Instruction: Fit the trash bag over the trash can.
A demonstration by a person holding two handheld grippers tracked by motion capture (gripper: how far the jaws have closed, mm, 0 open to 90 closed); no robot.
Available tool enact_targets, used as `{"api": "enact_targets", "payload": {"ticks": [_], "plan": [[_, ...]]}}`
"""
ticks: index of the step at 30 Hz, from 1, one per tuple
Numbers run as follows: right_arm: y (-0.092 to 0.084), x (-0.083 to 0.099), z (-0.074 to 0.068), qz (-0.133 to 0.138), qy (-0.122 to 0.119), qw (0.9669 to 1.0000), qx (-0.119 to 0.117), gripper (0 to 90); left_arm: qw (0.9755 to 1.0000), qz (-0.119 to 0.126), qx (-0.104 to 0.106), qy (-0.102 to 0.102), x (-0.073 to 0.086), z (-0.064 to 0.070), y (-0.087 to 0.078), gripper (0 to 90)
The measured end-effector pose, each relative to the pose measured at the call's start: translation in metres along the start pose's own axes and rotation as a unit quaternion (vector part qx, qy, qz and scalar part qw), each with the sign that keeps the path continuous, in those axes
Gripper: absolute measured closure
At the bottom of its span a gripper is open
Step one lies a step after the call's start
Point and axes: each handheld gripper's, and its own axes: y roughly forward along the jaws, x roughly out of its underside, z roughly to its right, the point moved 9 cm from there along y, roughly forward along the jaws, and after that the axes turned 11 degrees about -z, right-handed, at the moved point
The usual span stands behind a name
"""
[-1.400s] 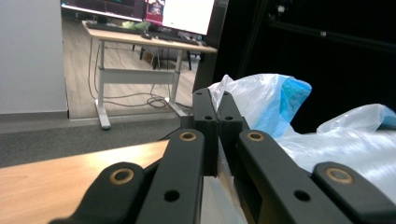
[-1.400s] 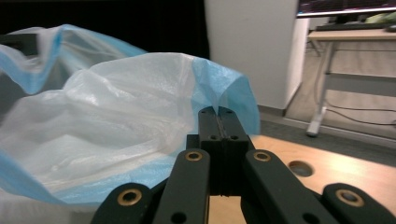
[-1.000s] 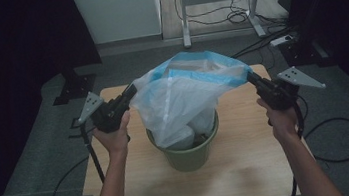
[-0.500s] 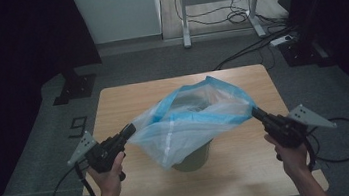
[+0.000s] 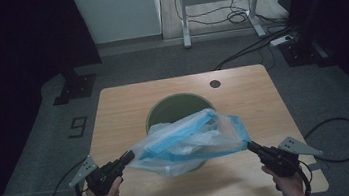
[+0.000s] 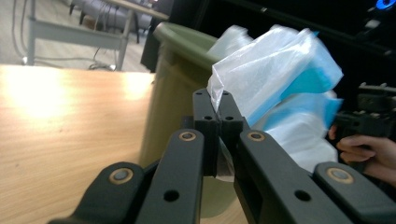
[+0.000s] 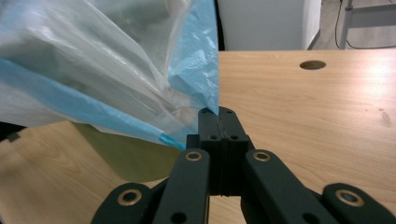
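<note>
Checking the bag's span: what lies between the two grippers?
In the high view, the plastic bag stretches from the left gripper to the right gripper, in front of the green bin.

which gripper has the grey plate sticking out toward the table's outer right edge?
The right gripper: its plate points right, off the bag. The left gripper carries its plate on the left side.

Two hands come in low at the near edge of the counter (image 5: 241,82), well apart. The left gripper (image 5: 130,156) and right gripper (image 5: 250,145) angle inward toward each other, jaws of each clamped tight on a pinch of plastic bag (image 5: 187,139).
</note>
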Motion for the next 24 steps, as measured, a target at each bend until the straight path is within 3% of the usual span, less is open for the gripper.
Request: {"api": "enact_targets", "payload": {"ticks": [4, 7, 9, 13, 19, 23, 24], "plan": [[0.012, -0.009, 0.006, -0.004, -0.002, 0.9999, 0.012, 89.1, 0.9999, -0.001, -0.012, -0.012, -0.007, -0.008, 0.010, 87.3], [0.016, -0.021, 0.009, 0.001, -0.005, 0.9998, 0.018, 89.1, 0.9997, 0.017, -0.014, -0.006, -0.020, -0.002, 0.006, 68.1], [0.016, -0.028, 0.008, 0.009, -0.007, 0.9998, 0.019, 89.1, 0.9996, 0.025, -0.010, 0.011, -0.029, 0.007, -0.001, 57.2], [0.011, -0.041, 0.004, 0.025, -0.019, 0.9993, 0.022, 89.0, 0.9986, 0.015, -0.005, 0.051, -0.048, 0.029, -0.010, 38.5], [0.008, -0.053, -0.006, 0.034, -0.038, 0.9984, 0.023, 89.0, 0.9952, -0.031, 0.011, 0.093, -0.066, 0.054, 0.009, 30.3], [0.008, -0.057, -0.008, 0.035, -0.043, 0.9982, 0.022, 89.0, 0.9901, -0.090, 0.014, 0.107, -0.068, 0.054, 0.036, 31.2], [0.008, -0.057, -0.009, 0.035, -0.044, 0.9981, 0.023, 89.0, 0.9887, -0.100, 0.005, 0.111, -0.067, 0.052, 0.042, 37.1]]}}
